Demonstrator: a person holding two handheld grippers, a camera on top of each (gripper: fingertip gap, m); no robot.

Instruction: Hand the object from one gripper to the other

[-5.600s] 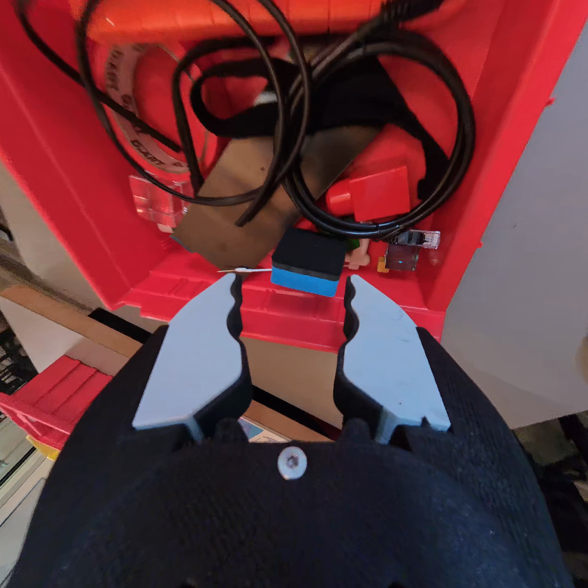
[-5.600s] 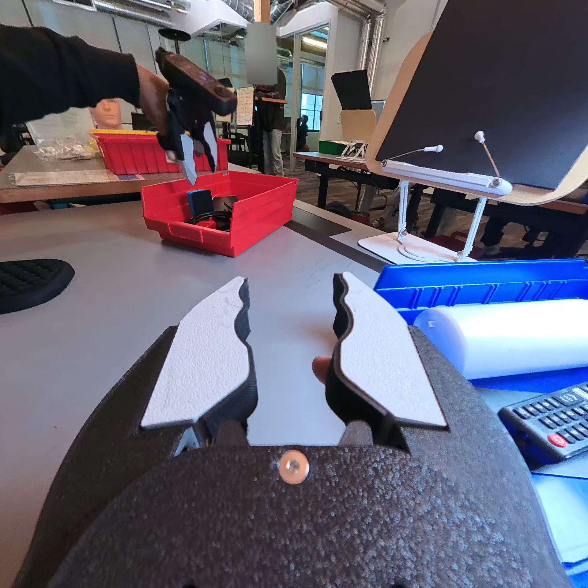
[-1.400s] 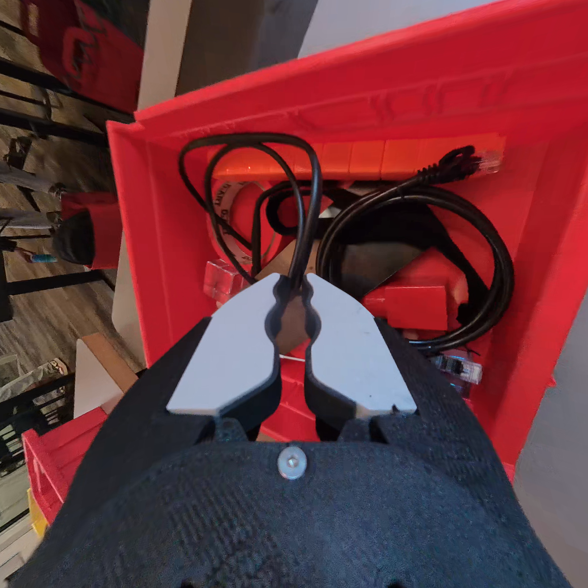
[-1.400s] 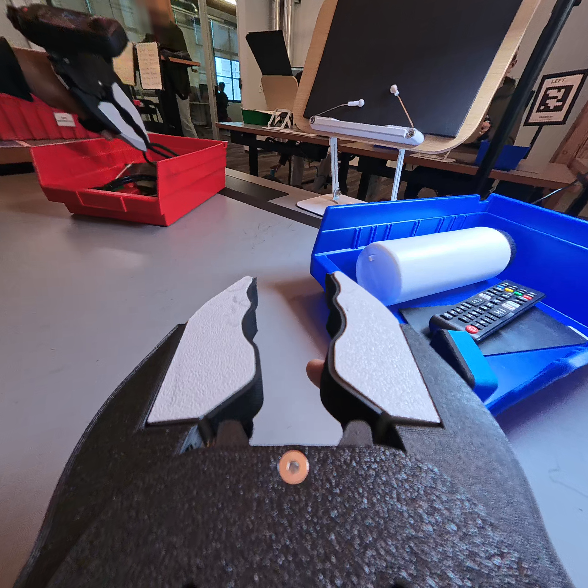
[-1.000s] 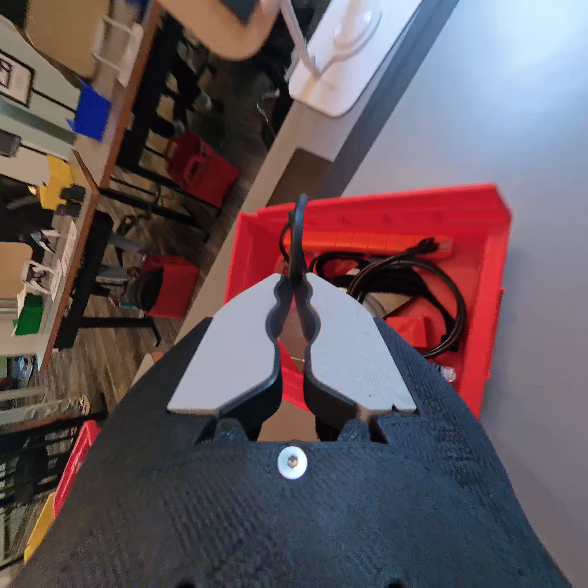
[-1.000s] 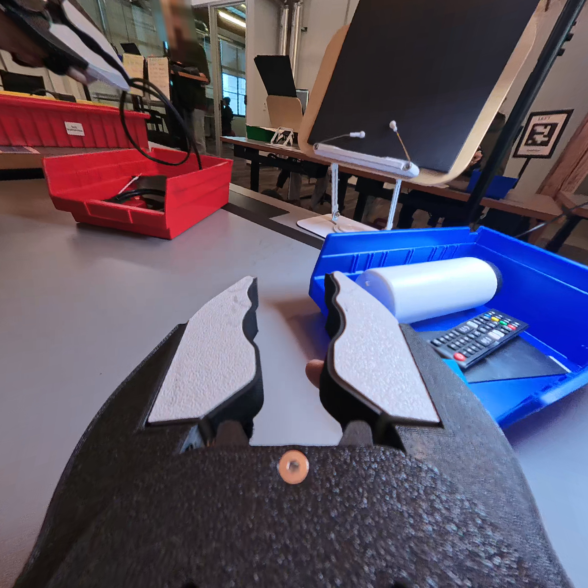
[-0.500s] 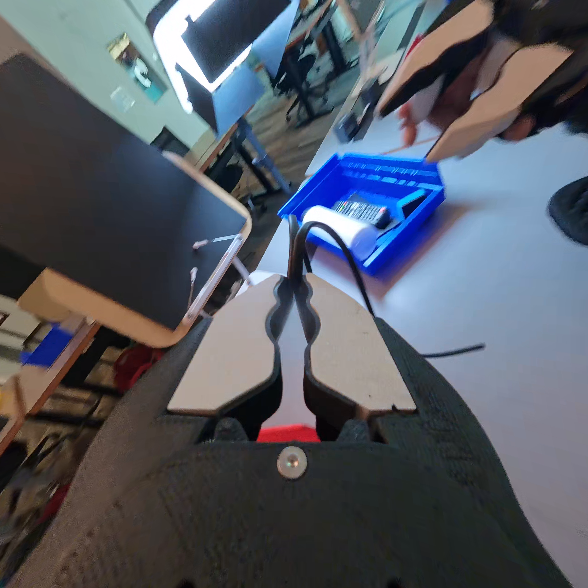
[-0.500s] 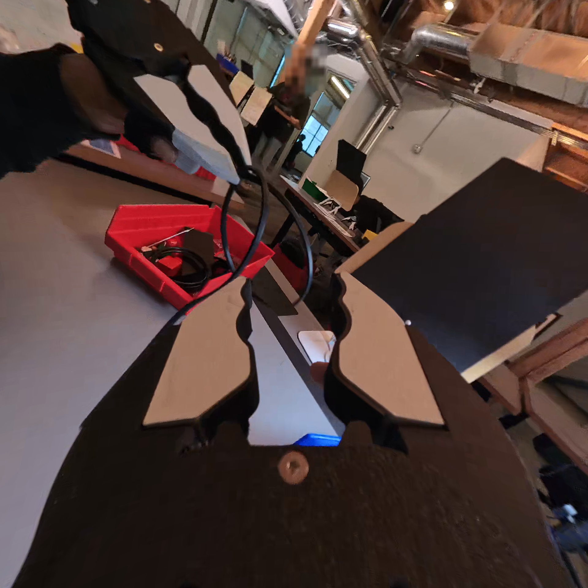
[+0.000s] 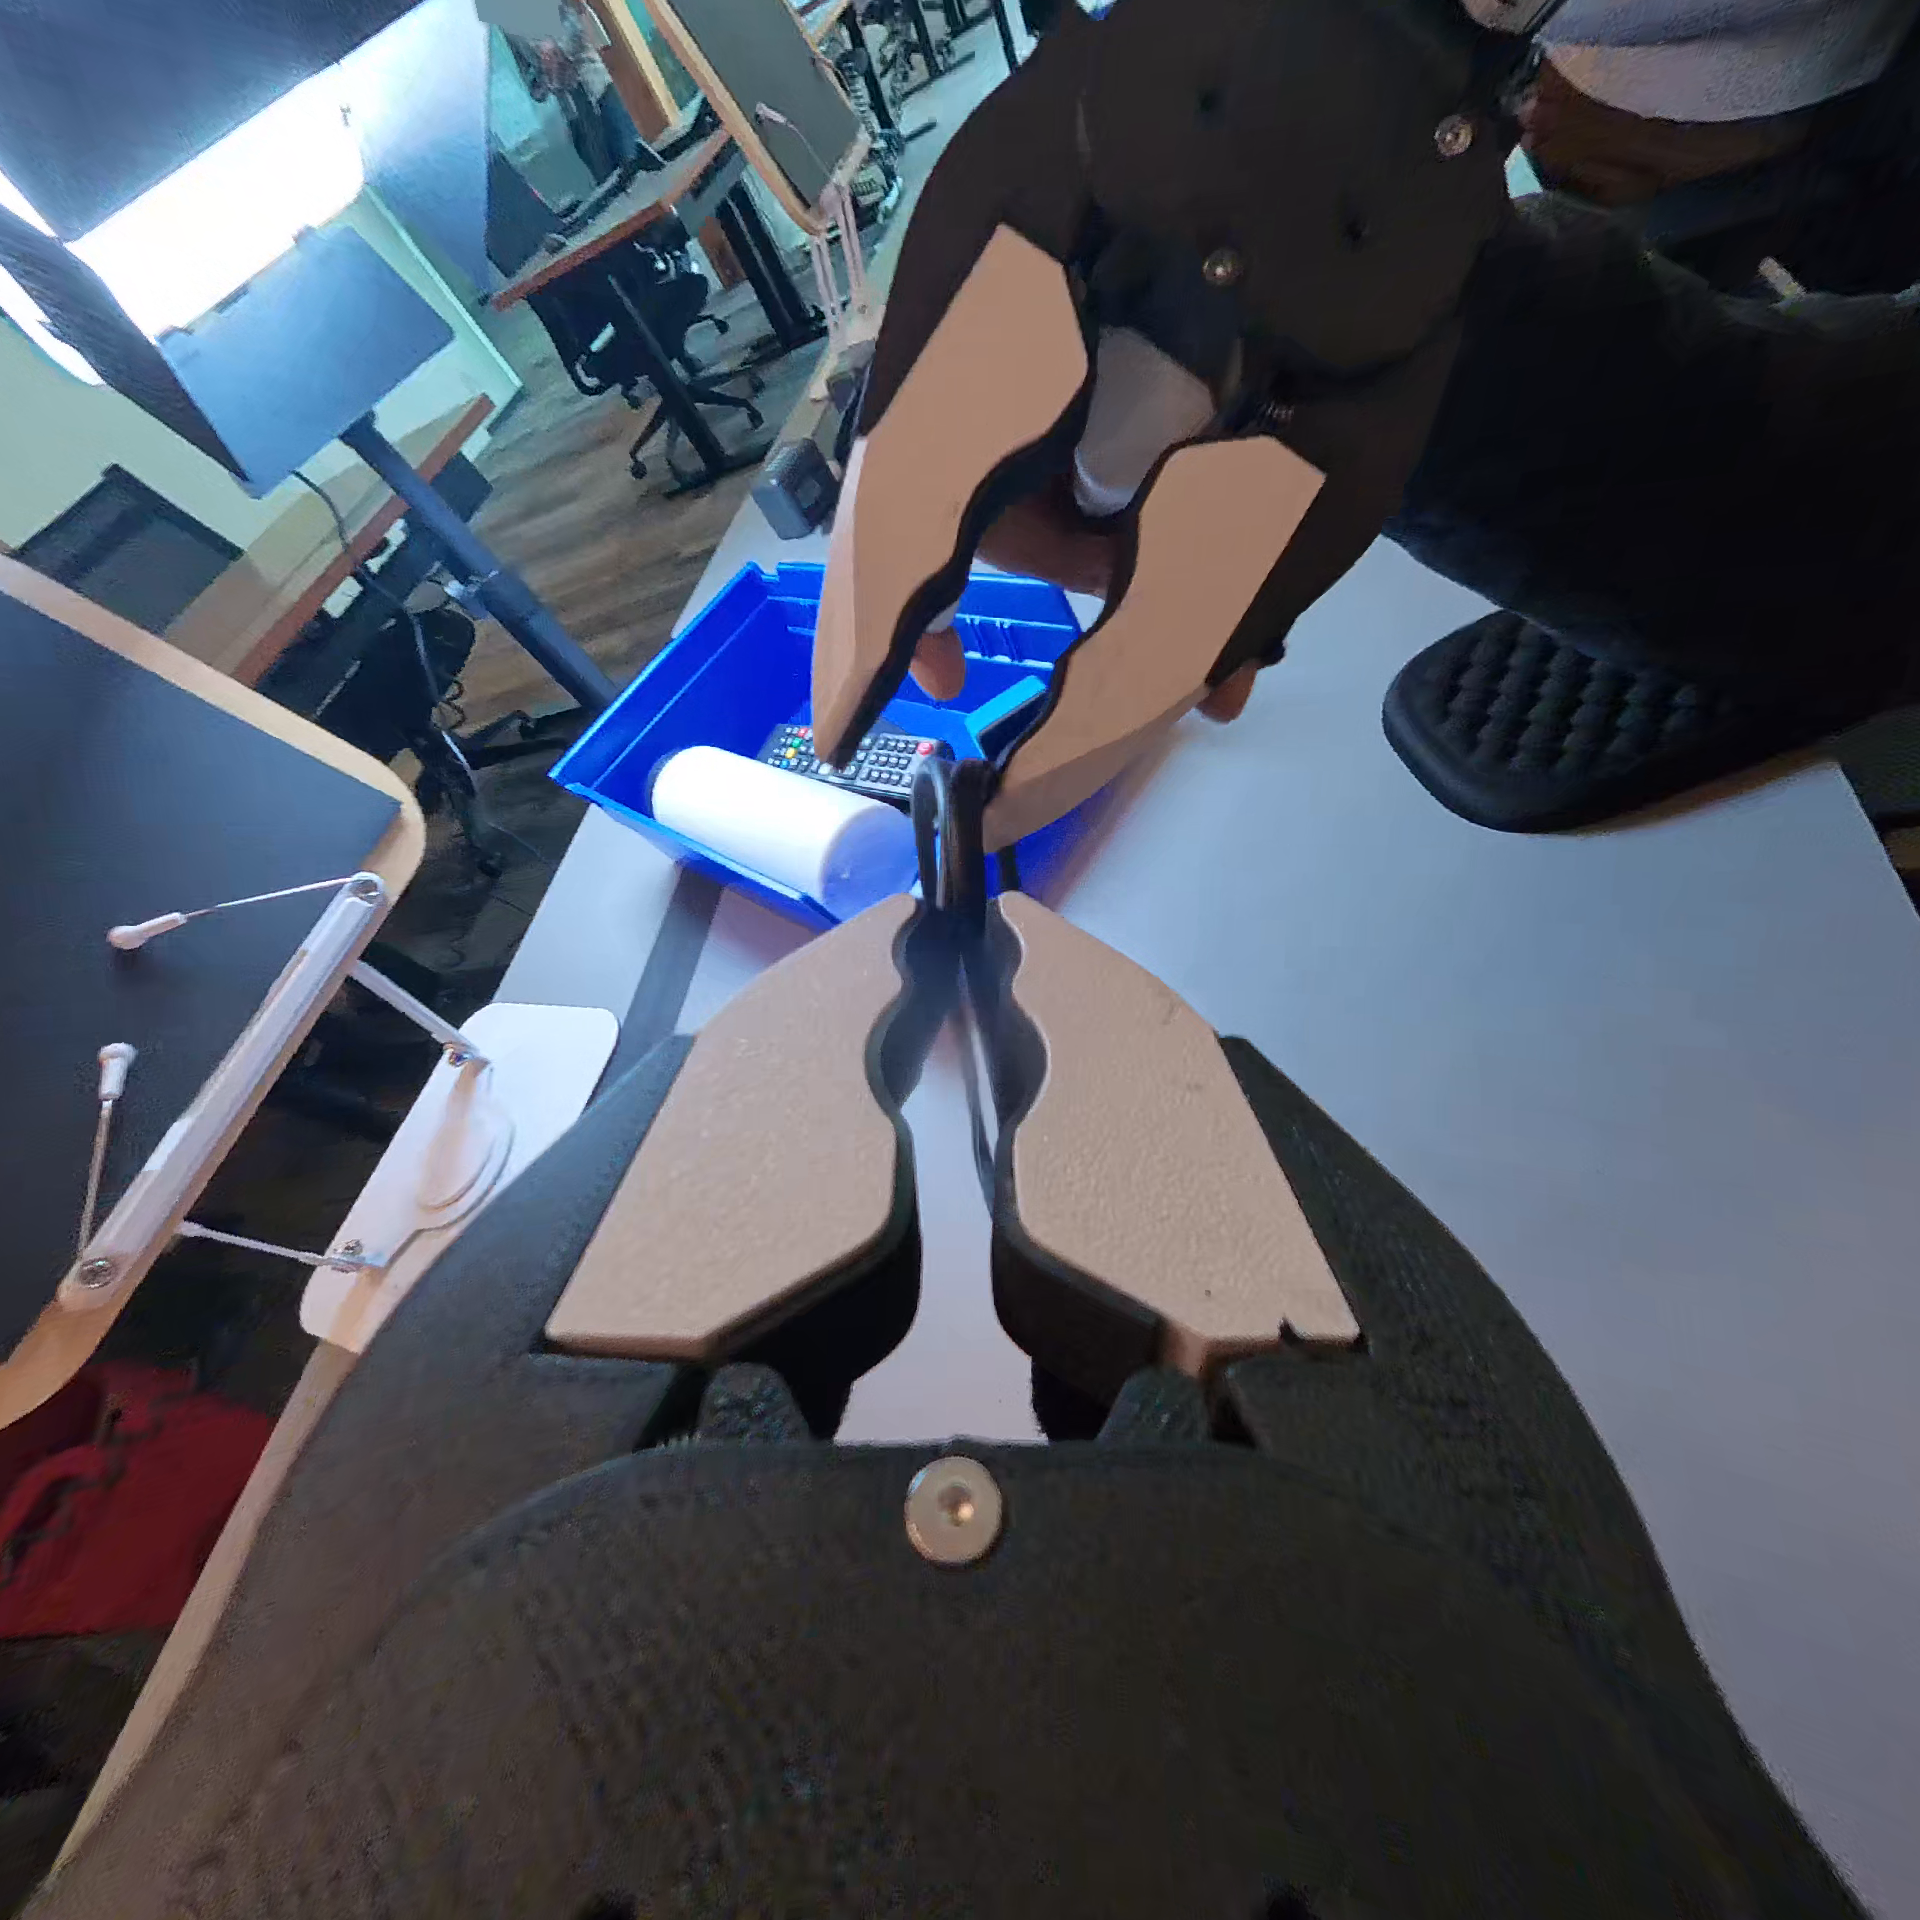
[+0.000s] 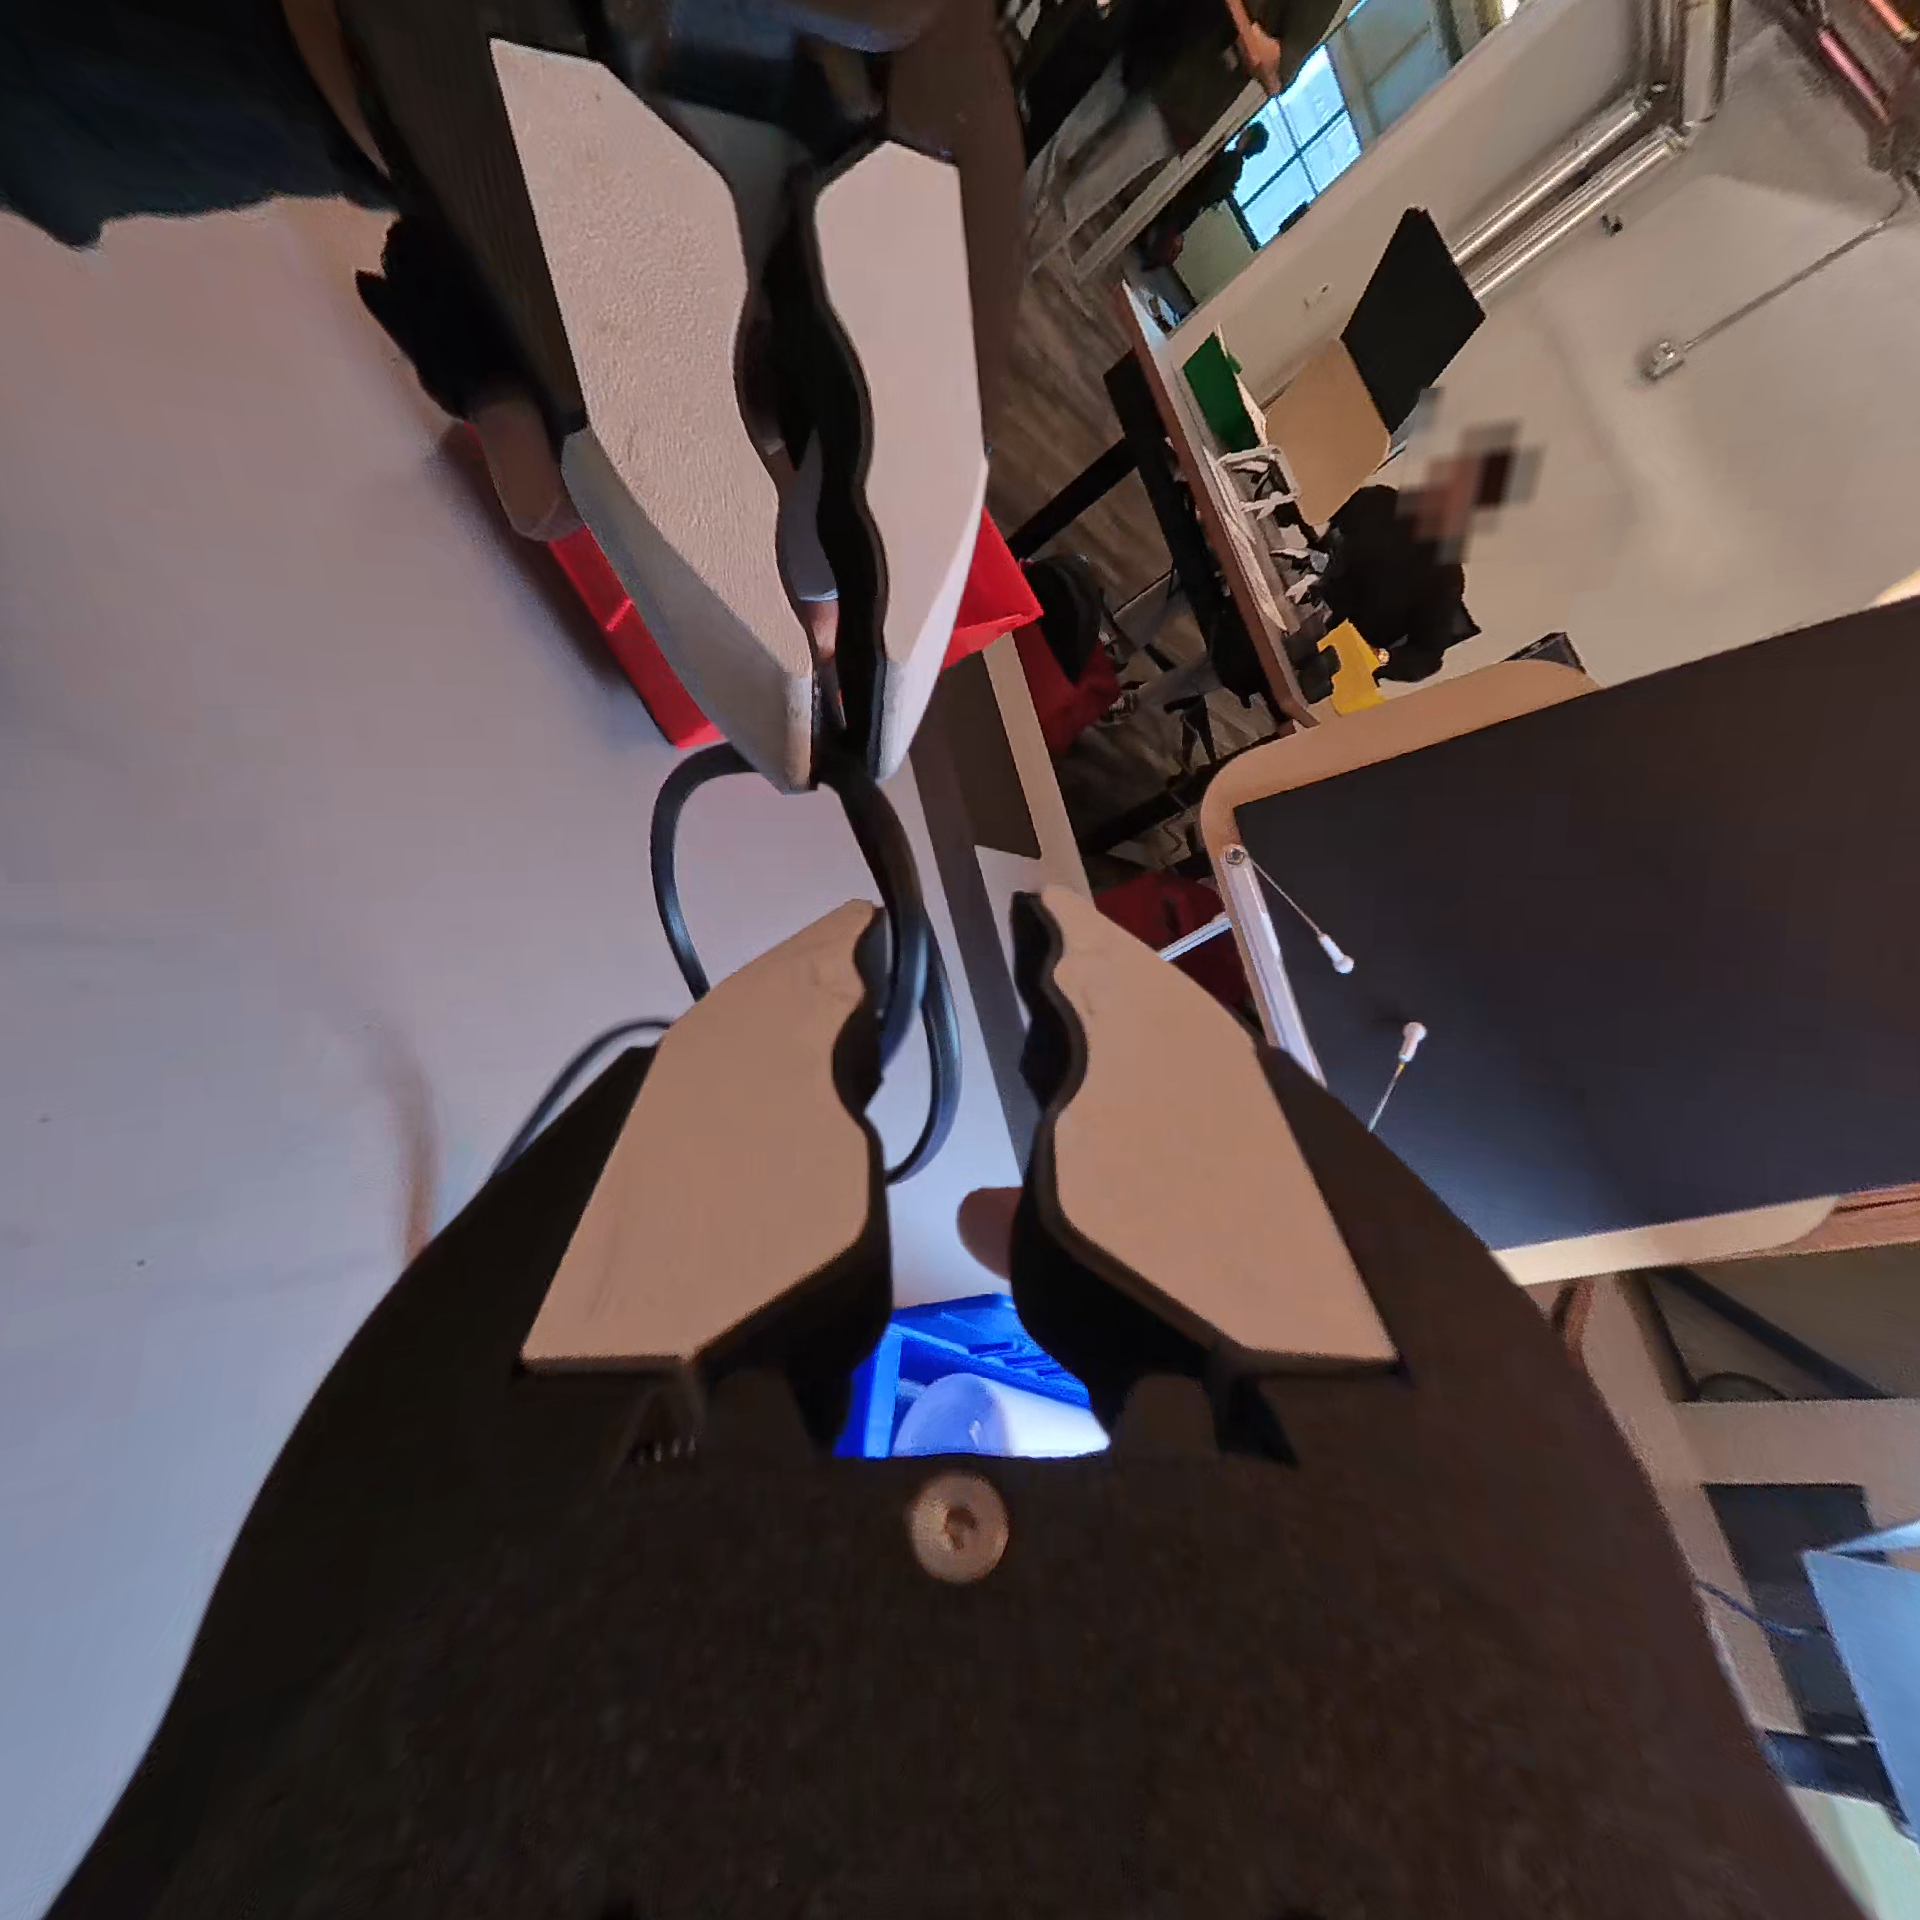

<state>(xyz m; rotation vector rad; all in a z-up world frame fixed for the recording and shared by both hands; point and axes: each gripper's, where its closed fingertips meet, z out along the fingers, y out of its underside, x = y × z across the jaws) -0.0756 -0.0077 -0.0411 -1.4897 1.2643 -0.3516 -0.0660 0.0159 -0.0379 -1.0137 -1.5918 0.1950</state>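
Note:
My left gripper (image 9: pixel 956 920) is shut on a black cable (image 9: pixel 966 821) and holds it up above the grey table (image 9: pixel 1455 1039). A short loop of the cable sticks out past its fingertips. My right gripper (image 9: pixel 914 784) faces it from above, open, with its fingertips around that loop. In the right wrist view the cable (image 10: pixel 663 847) hangs from the shut left gripper (image 10: pixel 842 769). It passes between the open fingers of my right gripper (image 10: pixel 948 912), close to the left finger. The rest of the cable trails down to the table.
A blue bin (image 9: pixel 707 707) with a white cylinder (image 9: pixel 769 810) and a remote (image 9: pixel 862 753) lies under the grippers. A red bin (image 10: pixel 623 634) sits behind the left gripper. A black pad (image 9: pixel 1558 727) lies at the right. A dark board on a white stand (image 9: pixel 156 831) stands off the table's edge. My two grippers' fingertips are within a few centimetres of each other.
My left gripper lifted the cable out of the red bin and swung it toward the right gripper. My right gripper rose from the table and now has its open fingers around the cable.

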